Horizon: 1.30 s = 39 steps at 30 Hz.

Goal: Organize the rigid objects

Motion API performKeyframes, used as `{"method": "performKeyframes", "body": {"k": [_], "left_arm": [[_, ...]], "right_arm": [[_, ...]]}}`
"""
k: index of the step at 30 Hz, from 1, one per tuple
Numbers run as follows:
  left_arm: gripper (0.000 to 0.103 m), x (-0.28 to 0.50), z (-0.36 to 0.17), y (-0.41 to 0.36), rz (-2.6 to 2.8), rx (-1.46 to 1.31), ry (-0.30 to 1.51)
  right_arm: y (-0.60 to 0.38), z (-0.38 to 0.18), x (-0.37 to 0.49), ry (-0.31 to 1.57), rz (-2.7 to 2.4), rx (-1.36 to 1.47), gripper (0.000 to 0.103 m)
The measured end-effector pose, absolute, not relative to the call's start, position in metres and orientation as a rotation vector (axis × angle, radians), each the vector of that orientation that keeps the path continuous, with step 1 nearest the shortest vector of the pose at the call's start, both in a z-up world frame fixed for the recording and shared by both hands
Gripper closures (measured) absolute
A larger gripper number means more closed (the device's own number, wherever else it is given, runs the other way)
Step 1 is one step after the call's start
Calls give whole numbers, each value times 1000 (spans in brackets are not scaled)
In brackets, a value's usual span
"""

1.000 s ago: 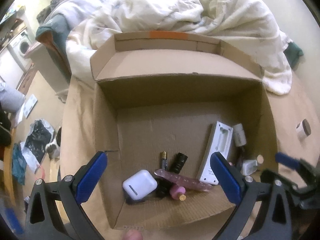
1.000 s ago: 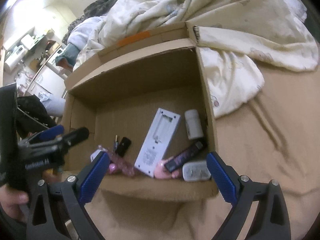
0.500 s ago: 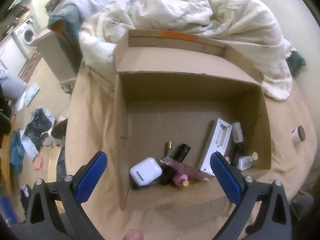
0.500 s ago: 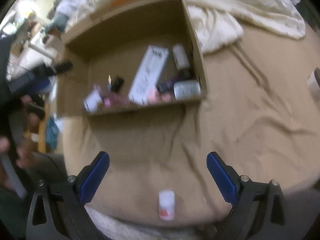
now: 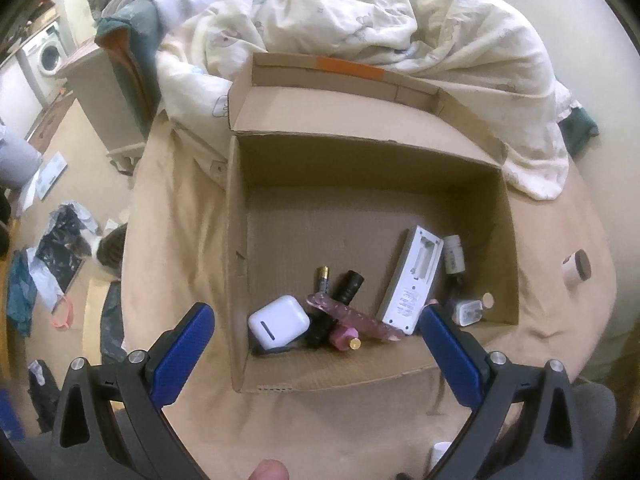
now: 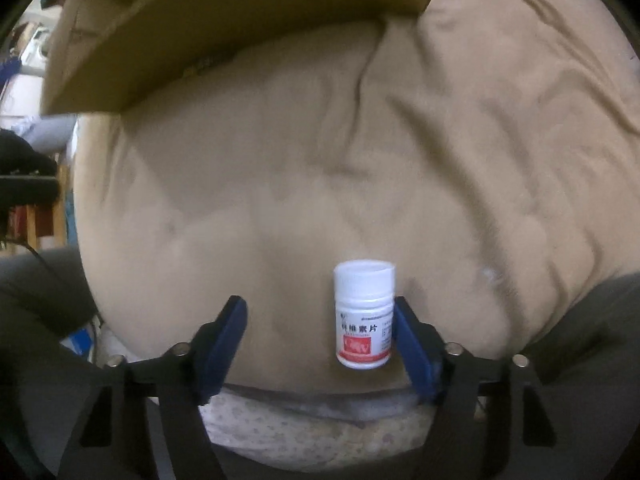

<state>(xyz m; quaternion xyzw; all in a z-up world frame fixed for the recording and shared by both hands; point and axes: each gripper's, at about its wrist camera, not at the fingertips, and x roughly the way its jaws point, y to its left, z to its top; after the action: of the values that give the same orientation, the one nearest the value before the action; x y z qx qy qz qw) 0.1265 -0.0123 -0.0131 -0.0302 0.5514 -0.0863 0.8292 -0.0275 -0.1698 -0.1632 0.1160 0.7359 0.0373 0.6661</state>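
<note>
Bottle (image 6: 363,316), white with a red label, upright on the tan bedsheet (image 6: 320,160) at the near edge of the bed, well short of the cardboard box (image 6: 224,20). My right claw (image 6: 318,332) is spread wide around it and grips nothing; the bottle sits off-centre, its side at or just off the right finger, with a broad gap to the left finger.

Left claw (image 5: 316,344) hangs wide open and empty above the near wall of the box (image 5: 236,240). Inside, along the near wall: a white earbud case (image 5: 279,321), a battery (image 5: 323,280), a pink comb-like piece (image 5: 356,316), a white remote (image 5: 414,280) lying back-up, and a small white bottle (image 5: 453,255). A round jar (image 5: 576,268) lies on the sheet outside the box to the right.

Risks as I judge them: closing from this offset, the left finger would sweep in and push the bottle sideways before both pads seat. The sheet is soft and wrinkled, so the bottle could tip or roll off the bed edge. A grip low on the label may let the smooth plastic pivot on the lift. I'd centre first, then close.
</note>
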Motion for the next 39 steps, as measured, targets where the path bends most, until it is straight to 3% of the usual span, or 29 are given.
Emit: {"method": "performKeyframes", "body": {"k": [3, 4, 5, 18, 28, 39], "left_arm": [[1, 126, -12, -12, -183, -65, 1166], [1, 126, -12, -12, -182, -65, 1166], [1, 126, -13, -12, -184, -67, 1166], [1, 118, -11, -16, -190, -39, 1137], [1, 98, -19, -22, -221, -70, 1158], [1, 48, -65, -59, -272, 101, 1176]], "right_arm": [[-165, -164, -28, 1637, 71, 205, 58], [-165, -163, -27, 1626, 77, 202, 71], [-165, -162, -26, 1615, 89, 202, 75], [-176, -87, -5, 1384, 208, 197, 75], [-236, 6, 30, 985, 179, 248, 75], [-248, -27, 58, 928, 220, 344, 75]]}}
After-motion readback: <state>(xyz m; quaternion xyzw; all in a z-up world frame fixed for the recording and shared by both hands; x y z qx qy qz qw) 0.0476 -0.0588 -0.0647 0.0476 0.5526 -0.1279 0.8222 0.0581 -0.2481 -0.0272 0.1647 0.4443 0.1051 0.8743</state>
